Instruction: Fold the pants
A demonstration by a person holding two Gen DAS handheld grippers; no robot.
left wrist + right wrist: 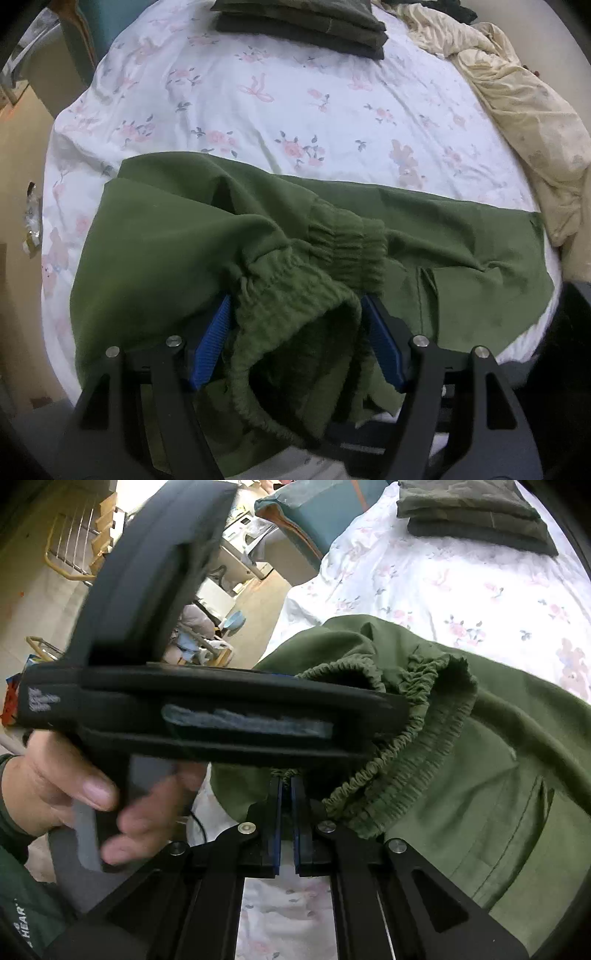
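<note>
Left hand-held gripper (295, 332), jaws spread and loose around the elastic waistband (295, 314); right hand-held gripper (287, 805), clenched on that waistband's edge; green pants (177, 258): soft, light, limp cotton, spread on the floral bed (258, 92), best gripped at the waistband.
</note>
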